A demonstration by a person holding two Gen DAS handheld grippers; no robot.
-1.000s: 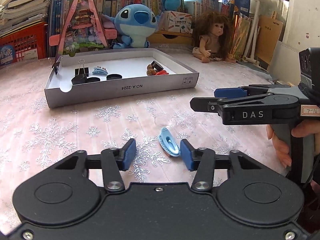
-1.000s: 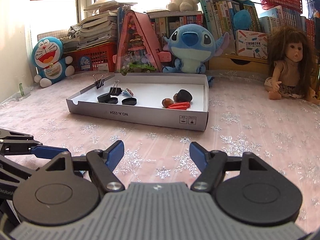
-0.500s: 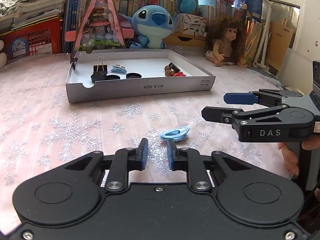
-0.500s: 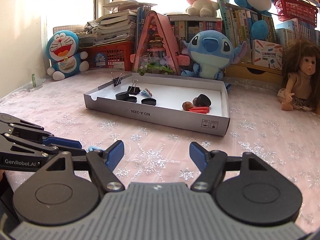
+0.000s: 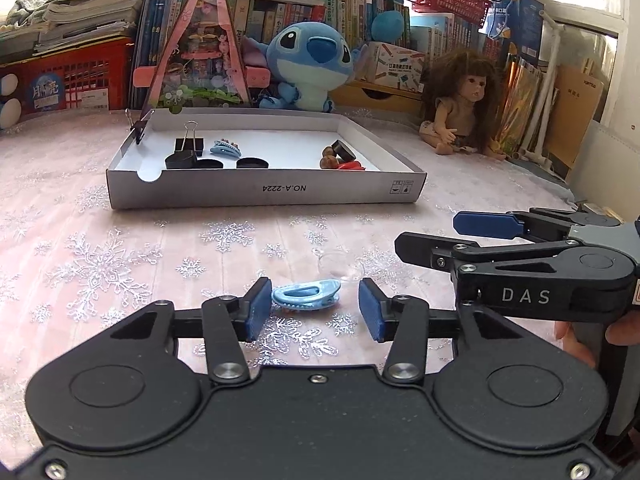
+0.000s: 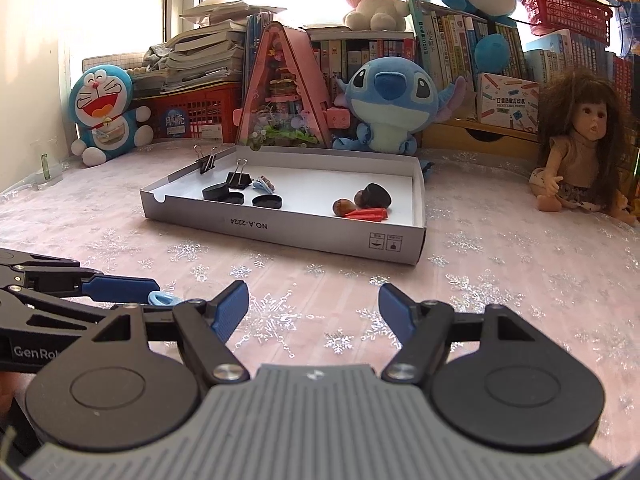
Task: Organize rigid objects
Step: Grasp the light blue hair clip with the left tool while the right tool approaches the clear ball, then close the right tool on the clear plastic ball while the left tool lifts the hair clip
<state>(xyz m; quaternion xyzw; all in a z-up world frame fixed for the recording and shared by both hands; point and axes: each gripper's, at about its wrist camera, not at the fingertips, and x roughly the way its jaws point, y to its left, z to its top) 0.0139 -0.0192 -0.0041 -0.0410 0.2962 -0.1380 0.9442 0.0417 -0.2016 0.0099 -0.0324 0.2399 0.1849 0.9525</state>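
Observation:
A light blue hair clip (image 5: pixel 306 295) lies crosswise on the snowflake tablecloth, between the fingertips of my left gripper (image 5: pixel 313 312). The jaws are opening: the left pad (image 5: pixel 256 310) sits near the clip's end and the right pad stands clear of it. From the right wrist view only the clip's tip (image 6: pixel 162 299) shows, beside the left gripper's blue pad (image 6: pixel 116 286). My right gripper (image 6: pixel 313 312) hovers open over bare cloth with nothing between its fingers; it also shows at the right (image 5: pixel 428 232) of the left wrist view. The grey cardboard tray (image 5: pixel 260 194) stands farther back.
The tray (image 6: pixel 280 228) holds binder clips (image 5: pixel 186 146), black lids (image 5: pixel 252 163), another blue clip (image 5: pixel 226 148), a nut and a red piece (image 6: pixel 366 214). A small clear cup (image 5: pixel 340 266) sits just beyond the hair clip. Plush toys, a doll (image 5: pixel 460 120) and books line the back.
The hair clip turned from lengthwise to crosswise. The left jaws closed almost fully behind it, then spread again around it. The right gripper stayed open and nearly still.

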